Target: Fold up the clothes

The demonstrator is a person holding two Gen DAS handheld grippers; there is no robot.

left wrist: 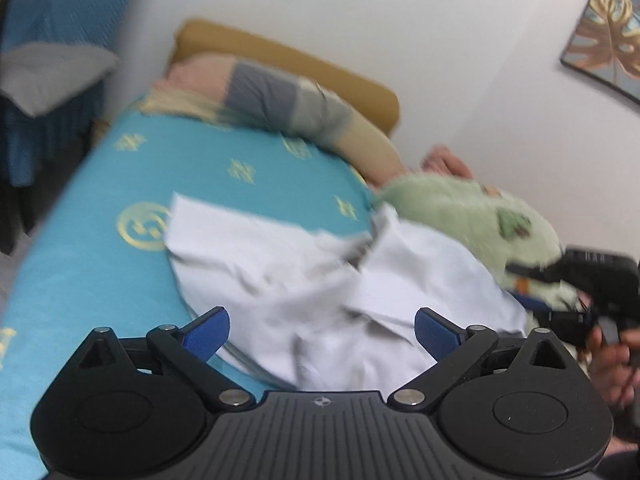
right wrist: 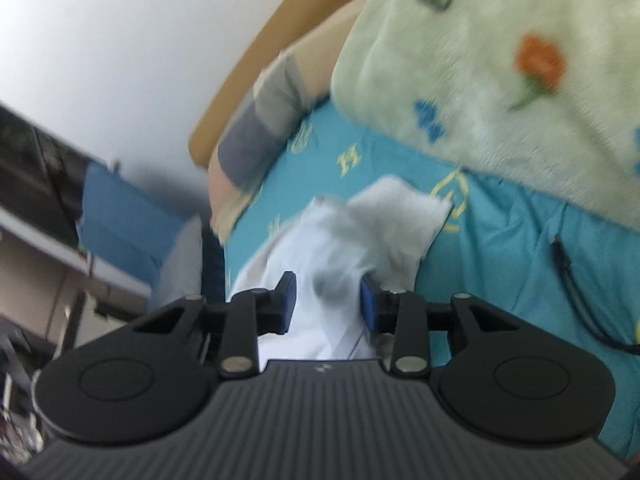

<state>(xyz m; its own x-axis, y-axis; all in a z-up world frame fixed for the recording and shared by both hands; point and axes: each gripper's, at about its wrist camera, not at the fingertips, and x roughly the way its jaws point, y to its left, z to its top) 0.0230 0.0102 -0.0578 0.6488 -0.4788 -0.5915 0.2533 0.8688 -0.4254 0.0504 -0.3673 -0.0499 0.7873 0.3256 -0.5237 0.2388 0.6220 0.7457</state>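
A crumpled white shirt lies on a bed with a turquoise sheet. My left gripper is open just above the near part of the shirt, its blue pads wide apart and empty. The shirt also shows in the right wrist view. My right gripper is partly open with shirt cloth bunched between its blue pads; the pads do not pinch it. The right gripper also shows at the right edge of the left wrist view.
A light green fleece blanket lies on the bed to the right of the shirt. A patchwork pillow rests against a mustard headboard. A black cable lies on the sheet. A blue chair with grey cloth stands beside the bed.
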